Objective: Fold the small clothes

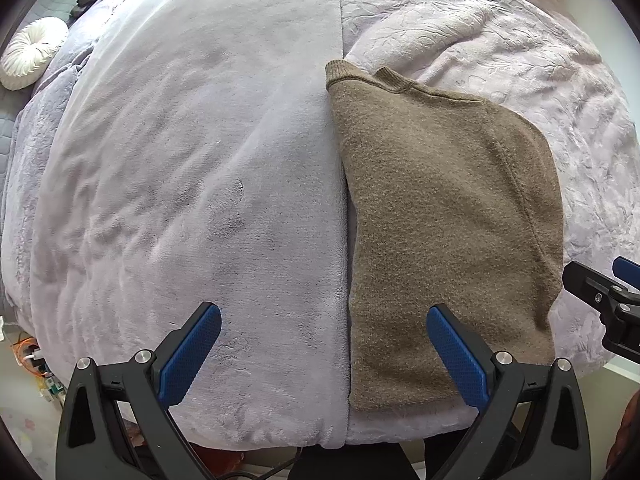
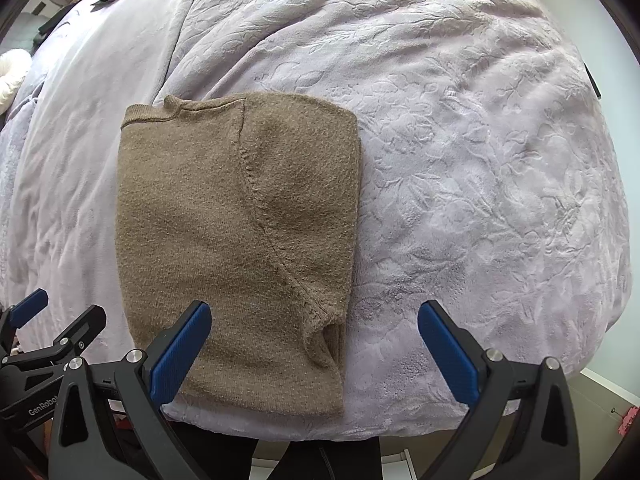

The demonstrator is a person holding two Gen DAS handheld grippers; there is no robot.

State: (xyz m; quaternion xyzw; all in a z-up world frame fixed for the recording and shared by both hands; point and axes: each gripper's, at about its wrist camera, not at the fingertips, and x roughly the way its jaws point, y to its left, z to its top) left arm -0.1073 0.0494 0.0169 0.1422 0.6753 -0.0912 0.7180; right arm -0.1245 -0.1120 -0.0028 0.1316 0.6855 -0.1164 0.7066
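Jaws of both grippers are held wide apart, with nothing clamped between the blue pads.

One bed, covered by lilac bedding [image 1: 200, 160]: a smooth plush half is seen at left and an embossed floral half [image 2: 480, 160] at right, joined along one seam.

One brown knitted garment [image 2: 240, 220] is laid flat and folded into a rough rectangle on the bedding, its lower hem close to the near edge of the bed and its left side along the seam. A ribbed neckline is seen at the far end.

Two grippers are counted: left gripper [image 1: 324, 320] over the seam, right gripper [image 2: 314, 316] over the garment's lower right corner.

One white round cushion [image 1: 32, 52] is shown fully only in the left view; floor clutter is recorded there too. Open bedding is available on both sides of the garment.
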